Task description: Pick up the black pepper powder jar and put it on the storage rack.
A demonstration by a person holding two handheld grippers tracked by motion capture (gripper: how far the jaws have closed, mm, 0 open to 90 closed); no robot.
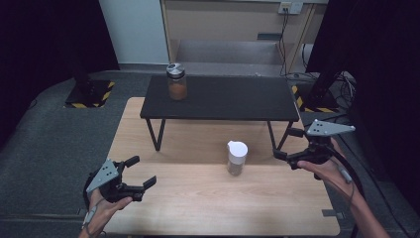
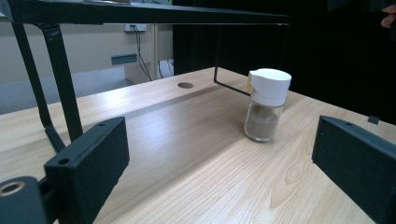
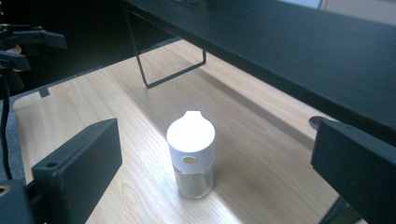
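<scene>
Dim room, dark edges; overhead glare on white cap (image 3: pixel 190 135).

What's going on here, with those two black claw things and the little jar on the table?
A person holds a two-jaw gripper in each hand over a wooden table. The right gripper is open, close beside a small white-capped spice jar that stands upright and untouched. The left gripper, also open, sits farther off at the table's near left corner. A second jar with a metal lid stands on a low black shelf behind.
</scene>
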